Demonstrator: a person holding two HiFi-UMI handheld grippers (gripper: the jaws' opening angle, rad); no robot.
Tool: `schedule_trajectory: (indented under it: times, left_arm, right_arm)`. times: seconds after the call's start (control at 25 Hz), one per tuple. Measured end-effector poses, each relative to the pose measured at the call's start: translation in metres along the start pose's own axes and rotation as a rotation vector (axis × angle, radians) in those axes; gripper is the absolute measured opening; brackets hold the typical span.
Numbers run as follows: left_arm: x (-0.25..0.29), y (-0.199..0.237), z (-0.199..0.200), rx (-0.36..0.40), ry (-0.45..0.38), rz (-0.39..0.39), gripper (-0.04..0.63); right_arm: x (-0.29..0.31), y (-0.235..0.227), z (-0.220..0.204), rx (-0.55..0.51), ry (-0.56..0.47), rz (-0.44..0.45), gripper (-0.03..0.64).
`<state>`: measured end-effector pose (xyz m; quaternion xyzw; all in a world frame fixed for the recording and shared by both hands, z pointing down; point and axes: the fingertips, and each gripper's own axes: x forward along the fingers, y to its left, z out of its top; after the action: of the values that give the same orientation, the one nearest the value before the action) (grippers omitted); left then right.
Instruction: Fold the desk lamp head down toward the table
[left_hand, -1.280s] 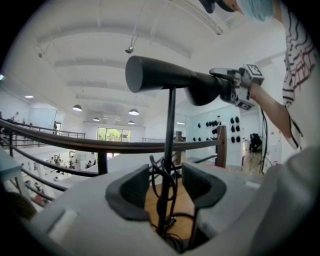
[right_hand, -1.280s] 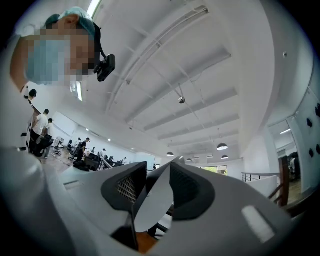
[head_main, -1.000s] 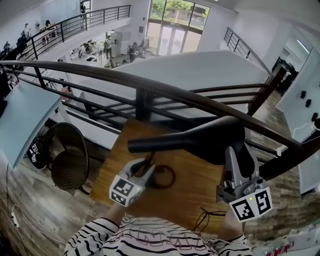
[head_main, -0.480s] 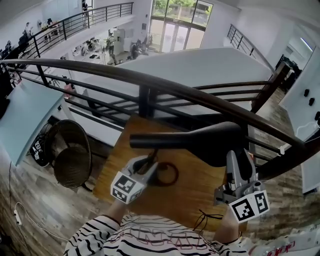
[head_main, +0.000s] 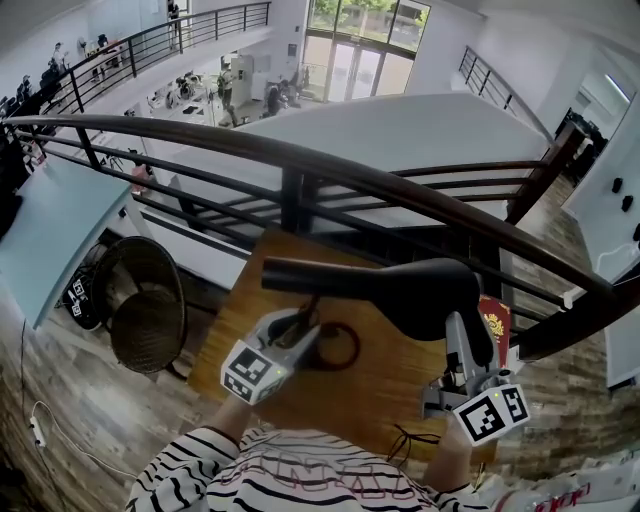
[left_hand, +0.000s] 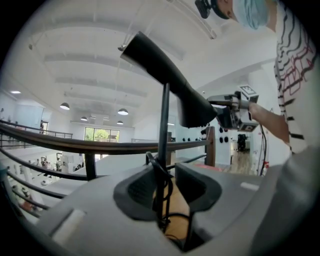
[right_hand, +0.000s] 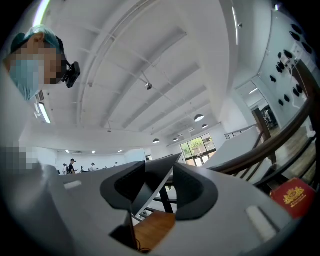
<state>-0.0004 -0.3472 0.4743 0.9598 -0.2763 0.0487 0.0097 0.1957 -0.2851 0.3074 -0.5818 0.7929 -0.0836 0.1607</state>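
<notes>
Overhead, left gripper (head_main: 298, 325) clamped shut around the desk lamp's thin stem (left_hand: 163, 127), right gripper (head_main: 458, 326) pinching the tilted black lamp head (head_main: 385, 285), wooden table (head_main: 385, 390) below.

Head view looks steeply down on the lamp head (head_main: 400, 290); both gripper views, close beneath, face upward at it.

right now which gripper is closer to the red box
Right. The right gripper, shut on the lamp head, sits just beside the red box. The left gripper holds the lamp pole, farther off on the person's left.
</notes>
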Motion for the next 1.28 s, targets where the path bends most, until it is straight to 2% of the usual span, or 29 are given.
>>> schedule_trajectory:
  times: [0.36, 0.56, 1.04, 1.28]
  left_arm:
    - [0.001, -0.005, -0.001, 0.003, -0.008, -0.045, 0.182]
    - [0.002, -0.010, -0.001, 0.000, -0.012, -0.076, 0.225]
    - [0.009, -0.019, -0.003, 0.004, -0.012, -0.119, 0.302]
    - [0.007, -0.023, -0.004, 0.008, -0.018, -0.146, 0.352]
  right_arm:
    - [0.001, -0.013, -0.034, 0.074, 0.074, -0.023, 0.192]
    - [0.000, -0.023, -0.057, 0.007, 0.163, -0.074, 0.256]
    - [0.008, -0.019, -0.123, 0.039, 0.337, -0.047, 0.253]
    - [0.015, -0.010, -0.144, 0.054, 0.387, -0.020, 0.252]
